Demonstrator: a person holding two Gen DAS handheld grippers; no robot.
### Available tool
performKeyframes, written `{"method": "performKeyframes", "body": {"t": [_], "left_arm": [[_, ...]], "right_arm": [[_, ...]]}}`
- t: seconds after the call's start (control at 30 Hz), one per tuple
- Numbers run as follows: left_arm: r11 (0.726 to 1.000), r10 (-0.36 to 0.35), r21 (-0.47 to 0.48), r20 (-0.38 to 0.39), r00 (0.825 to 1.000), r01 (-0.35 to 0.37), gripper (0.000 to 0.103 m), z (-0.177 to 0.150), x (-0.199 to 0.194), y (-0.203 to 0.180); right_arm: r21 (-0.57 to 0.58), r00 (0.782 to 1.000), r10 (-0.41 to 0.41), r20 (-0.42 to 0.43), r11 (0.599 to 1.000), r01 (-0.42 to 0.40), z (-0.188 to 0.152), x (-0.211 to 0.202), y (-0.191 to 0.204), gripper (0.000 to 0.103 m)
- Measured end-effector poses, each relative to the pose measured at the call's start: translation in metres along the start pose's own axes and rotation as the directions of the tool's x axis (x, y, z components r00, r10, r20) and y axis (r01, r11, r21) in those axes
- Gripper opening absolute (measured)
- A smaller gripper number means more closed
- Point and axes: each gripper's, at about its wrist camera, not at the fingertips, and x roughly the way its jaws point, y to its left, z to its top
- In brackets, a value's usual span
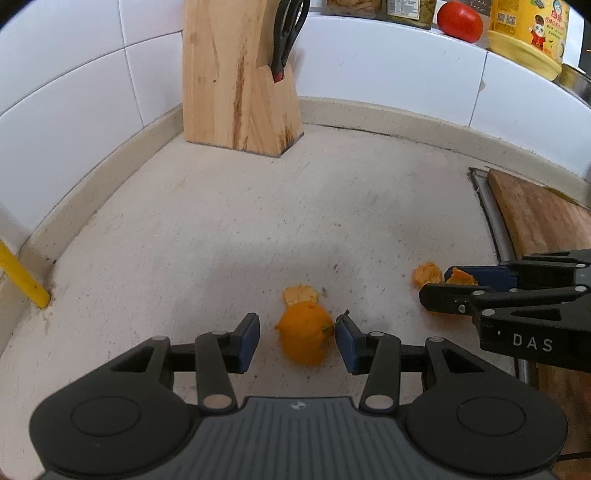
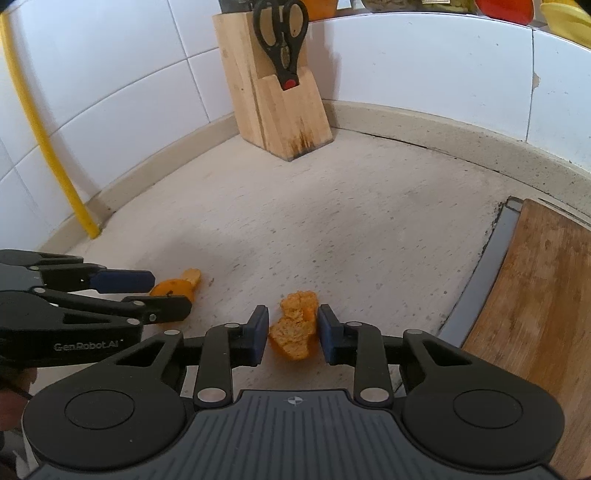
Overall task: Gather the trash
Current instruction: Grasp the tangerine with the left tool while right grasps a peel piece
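Orange peel scraps lie on the beige counter (image 1: 221, 221). My left gripper (image 1: 298, 332) stands open around a big curled peel (image 1: 304, 338); a gap shows beside its left pad. A small scrap (image 1: 300, 294) lies just beyond that peel. My right gripper (image 2: 292, 332) has both blue pads against a rough peel piece (image 2: 293, 334) resting on the counter. Another scrap (image 2: 301, 301) sits right past its fingertips. In the left wrist view the right gripper (image 1: 437, 286) comes in from the right, peel showing between its fingers. The left gripper (image 2: 166, 295) enters the right wrist view from the left.
A wooden knife block (image 1: 236, 81) with black scissors (image 2: 282, 44) stands in the back corner against white tiles. A wooden cutting board (image 2: 535, 295) lies to the right over a metal rim. A yellow pipe (image 2: 40, 136) runs down the left wall. A tomato (image 1: 460, 20) and yellow tub (image 1: 524, 33) sit on the ledge.
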Motion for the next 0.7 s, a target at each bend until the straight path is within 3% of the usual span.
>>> {"method": "performKeyframes", "body": {"t": [0.17, 0.3, 0.57, 0.7], "left_arm": [[1.000, 0.006, -0.014, -0.004, 1.000, -0.007, 0.041, -0.004, 0.002, 0.000], [0.999, 0.022, -0.023, -0.001, 1.000, -0.022, 0.048, -0.005, 0.003, 0.000], [0.999, 0.021, -0.032, 0.003, 1.000, -0.021, 0.049, -0.005, 0.005, 0.002], [0.999, 0.023, -0.038, 0.004, 1.000, -0.023, 0.049, -0.004, 0.005, 0.002]], "right_arm": [[-0.021, 1.000, -0.016, 0.013, 1.000, 0.016, -0.002, 0.000, 0.004, 0.037], [-0.015, 1.000, -0.013, 0.017, 1.000, 0.014, -0.003, 0.000, 0.004, 0.038], [-0.044, 1.000, -0.001, 0.008, 0.999, 0.001, -0.004, 0.000, 0.010, 0.051], [-0.062, 1.000, -0.016, 0.002, 0.998, 0.016, -0.003, 0.000, 0.014, 0.052]]}}
